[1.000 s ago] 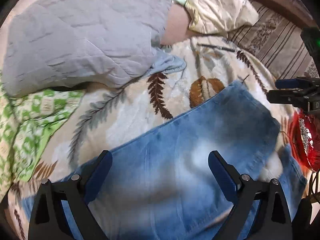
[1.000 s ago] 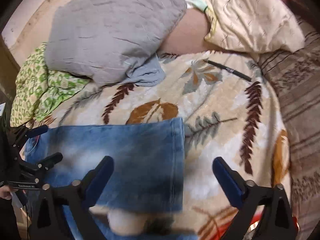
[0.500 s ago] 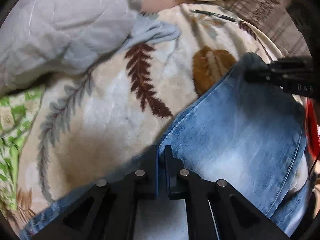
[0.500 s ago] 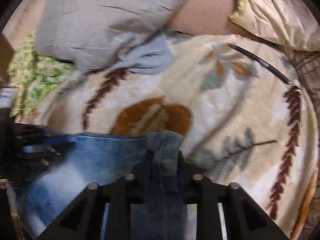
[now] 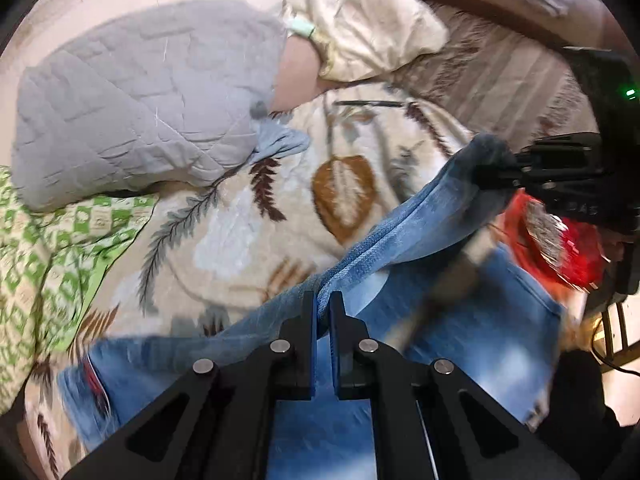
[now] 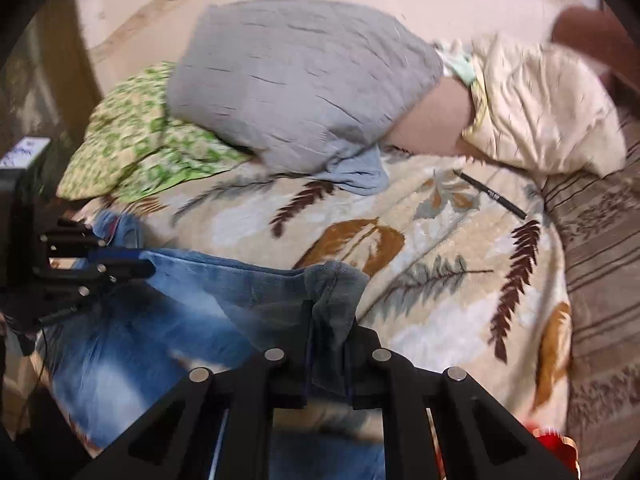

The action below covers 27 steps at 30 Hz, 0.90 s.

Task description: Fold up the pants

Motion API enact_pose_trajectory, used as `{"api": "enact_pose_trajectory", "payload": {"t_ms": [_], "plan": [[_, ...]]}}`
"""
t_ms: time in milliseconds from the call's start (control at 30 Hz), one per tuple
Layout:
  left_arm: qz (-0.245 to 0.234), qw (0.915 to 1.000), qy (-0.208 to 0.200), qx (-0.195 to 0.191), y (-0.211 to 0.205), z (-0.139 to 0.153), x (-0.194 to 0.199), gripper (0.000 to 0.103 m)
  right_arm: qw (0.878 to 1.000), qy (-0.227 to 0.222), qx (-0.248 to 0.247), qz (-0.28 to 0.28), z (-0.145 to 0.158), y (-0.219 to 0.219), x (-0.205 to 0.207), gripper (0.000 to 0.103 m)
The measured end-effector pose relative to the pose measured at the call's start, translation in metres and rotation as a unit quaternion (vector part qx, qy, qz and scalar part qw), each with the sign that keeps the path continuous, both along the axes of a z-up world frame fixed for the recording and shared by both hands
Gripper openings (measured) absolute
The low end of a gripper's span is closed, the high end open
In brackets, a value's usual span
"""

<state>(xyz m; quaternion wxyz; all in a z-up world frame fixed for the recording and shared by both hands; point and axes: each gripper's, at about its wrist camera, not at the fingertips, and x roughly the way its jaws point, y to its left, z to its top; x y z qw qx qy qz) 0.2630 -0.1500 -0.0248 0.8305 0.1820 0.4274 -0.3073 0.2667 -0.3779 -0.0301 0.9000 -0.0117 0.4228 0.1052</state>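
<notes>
Pants [image 5: 420, 220] lay on the leaf-print blanket [image 5: 240, 220], denim edge pinched up off it at two spots, rest flat below. Fold looked barely begun: edge raised, nothing laid over or squared. My left gripper [image 5: 323, 312] was clenched on the seam near mid-edge. My right gripper [image 6: 328, 320] was clamped on the bunched hem corner, jaws nearly together.

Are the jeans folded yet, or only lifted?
Only lifted: both grippers pinch the jeans' edge, raised above the blanket.
</notes>
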Motion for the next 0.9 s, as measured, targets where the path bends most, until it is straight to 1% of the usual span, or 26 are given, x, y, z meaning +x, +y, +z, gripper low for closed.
{"api": "enact_pose_trajectory", "payload": {"t_ms": [67, 167, 367, 467, 533, 667, 733, 800, 833, 867, 900], "plan": [[-0.005, 0.9999, -0.007, -0.007, 0.005, 0.005, -0.034, 0.005, 1.000, -0.008, -0.013, 0.003, 0.000, 0.007, -0.027, 0.012], [-0.011, 0.9998, -0.007, -0.016, 0.005, 0.004, -0.075, 0.005, 1.000, -0.005, -0.011, 0.001, -0.008, 0.009, -0.061, 0.012], [-0.023, 0.9988, 0.016, -0.041, 0.002, -0.018, -0.137, 0.005, 1.000, -0.001, -0.004, -0.003, -0.025, 0.000, -0.127, 0.012], [-0.018, 0.9979, 0.033, -0.053, 0.000, -0.033, -0.156, 0.005, 1.000, 0.009, -0.006, -0.006, -0.039, -0.004, -0.150, 0.012], [-0.017, 0.9959, 0.055, -0.069, -0.001, -0.046, -0.165, 0.005, 1.000, 0.015, -0.005, -0.012, -0.050, -0.007, -0.163, 0.012], [-0.017, 0.9920, 0.098, -0.077, -0.006, -0.076, -0.180, 0.006, 0.999, 0.032, -0.001, -0.022, -0.073, -0.012, -0.184, 0.012], [-0.016, 0.9903, 0.115, -0.077, -0.013, -0.091, -0.184, 0.006, 0.999, 0.037, -0.011, -0.028, -0.084, -0.014, -0.190, 0.012], [-0.012, 0.9898, 0.129, -0.060, -0.024, -0.110, -0.184, 0.006, 0.998, 0.041, -0.027, -0.035, -0.097, -0.016, -0.194, 0.012], [-0.008, 0.9898, 0.132, -0.051, -0.027, -0.118, -0.184, 0.007, 0.998, 0.045, -0.032, -0.040, -0.104, -0.018, -0.193, 0.021], [-0.002, 0.9896, 0.134, -0.052, -0.029, -0.126, -0.182, 0.007, 0.997, 0.049, -0.034, -0.046, -0.110, -0.020, -0.193, 0.027], [0.000, 0.9894, 0.132, -0.060, -0.028, -0.127, -0.182, 0.007, 0.997, 0.052, -0.036, -0.051, -0.114, -0.022, -0.192, 0.032]]}}
